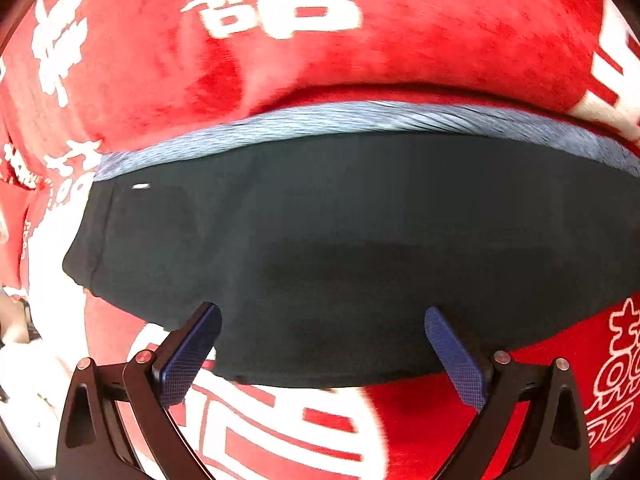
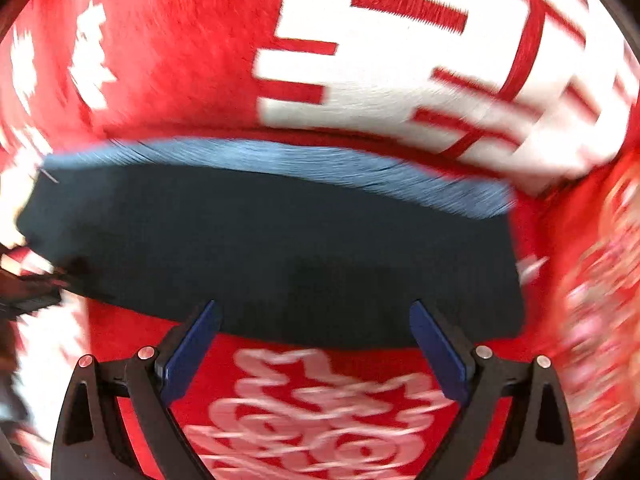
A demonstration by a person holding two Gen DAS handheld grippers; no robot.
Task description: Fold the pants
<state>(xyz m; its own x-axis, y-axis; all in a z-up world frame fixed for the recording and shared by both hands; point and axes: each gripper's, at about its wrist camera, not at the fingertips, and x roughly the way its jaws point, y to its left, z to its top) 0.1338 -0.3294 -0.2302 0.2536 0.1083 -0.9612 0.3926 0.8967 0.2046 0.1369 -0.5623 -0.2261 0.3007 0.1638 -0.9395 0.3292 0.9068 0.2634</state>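
The dark navy pants [image 1: 340, 240] lie folded flat on a red blanket, with a lighter blue-grey band [image 1: 360, 118] along their far edge. My left gripper [image 1: 322, 312] is open and empty, its blue pads over the near edge of the pants. In the right wrist view the same pants [image 2: 280, 248] lie across the middle with the blue band [image 2: 300, 160] at the far side. My right gripper [image 2: 316, 312] is open and empty at the near edge of the pants. The right view is blurred by motion.
The red blanket [image 1: 440, 40] with large white characters covers the whole surface under and around the pants, and shows in the right wrist view [image 2: 180, 60] too. Something white [image 1: 24, 360] lies at the far left edge of the left view.
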